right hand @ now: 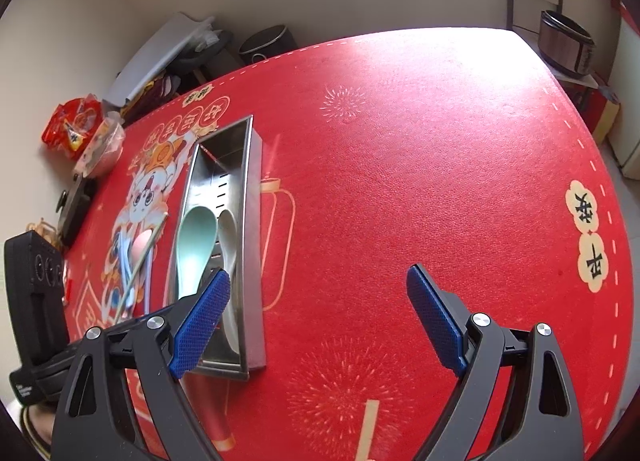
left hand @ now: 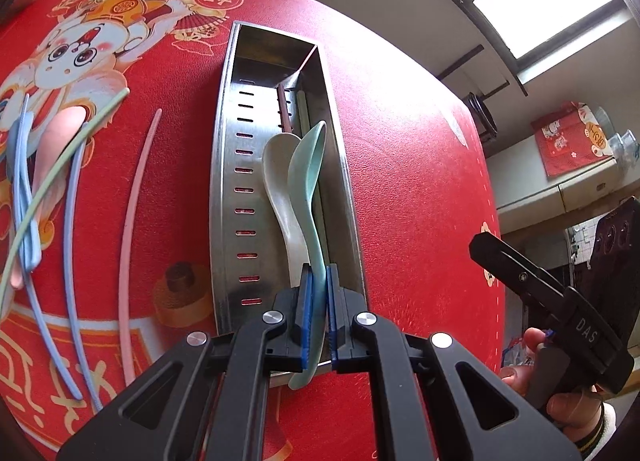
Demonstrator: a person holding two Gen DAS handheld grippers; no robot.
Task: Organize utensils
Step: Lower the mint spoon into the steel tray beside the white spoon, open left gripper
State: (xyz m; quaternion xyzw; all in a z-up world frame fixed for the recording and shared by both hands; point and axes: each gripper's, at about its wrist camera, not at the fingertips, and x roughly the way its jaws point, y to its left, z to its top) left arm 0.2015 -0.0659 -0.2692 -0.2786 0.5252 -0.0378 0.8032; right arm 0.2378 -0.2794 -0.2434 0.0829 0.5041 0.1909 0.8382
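A long steel utensil box [left hand: 228, 165] lies on the red tablecloth; it also shows in the right wrist view [right hand: 252, 245]. In it lie a cream spoon [left hand: 278, 181], dark chopsticks [left hand: 283, 109] and a pale green spoon [left hand: 308, 181]. My left gripper [left hand: 318, 285] is shut on the green spoon's handle, its bowl tilted against the box's right wall. The green spoon [right hand: 194, 245] and cream spoon [right hand: 229, 245] show in the right wrist view. My right gripper [right hand: 318, 285] is open and empty, right of the box's near end. A pink spoon [left hand: 60, 133] lies at left.
Loose on the cloth left of the box lie blue chopsticks [left hand: 72, 245], a pink chopstick [left hand: 130, 229] and a green chopstick [left hand: 60, 165]. Snack bags [right hand: 74, 127] and a bowl [right hand: 102, 149] sit at the table's far left edge. A dark pot [right hand: 564, 45] stands beyond the far right corner.
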